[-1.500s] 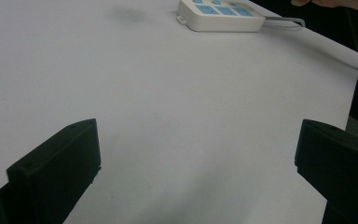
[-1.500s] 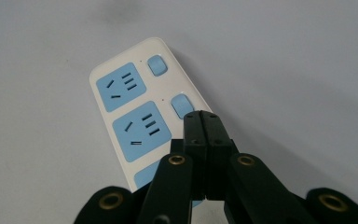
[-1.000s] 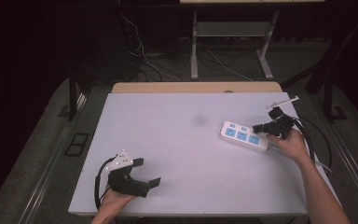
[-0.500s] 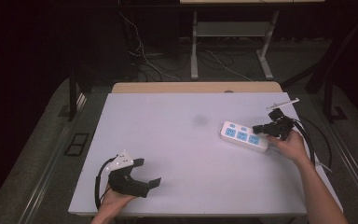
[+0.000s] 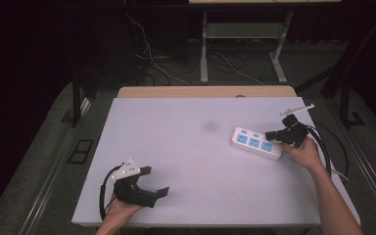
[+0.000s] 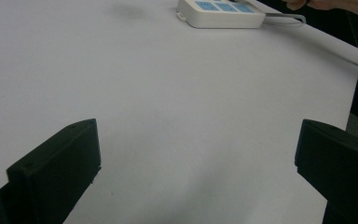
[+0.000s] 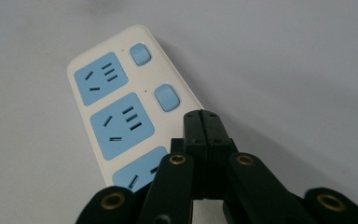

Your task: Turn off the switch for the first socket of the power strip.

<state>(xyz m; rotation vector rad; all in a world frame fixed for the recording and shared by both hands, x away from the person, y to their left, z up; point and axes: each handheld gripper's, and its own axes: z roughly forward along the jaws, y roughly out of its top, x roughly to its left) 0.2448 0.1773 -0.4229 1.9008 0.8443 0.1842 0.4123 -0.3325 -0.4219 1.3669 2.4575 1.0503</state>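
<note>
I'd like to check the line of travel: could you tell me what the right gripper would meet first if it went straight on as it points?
Probably the power strip: the shut right gripper points down at its third switch, though depth is unclear.

A lab-like recording room: dark curtained walls, loose cables (image 5: pixel 152 58) on the floor beyond the white tabletop (image 5: pixel 186 152), a metal-legged bench (image 5: pixel 240 34) behind.
</note>
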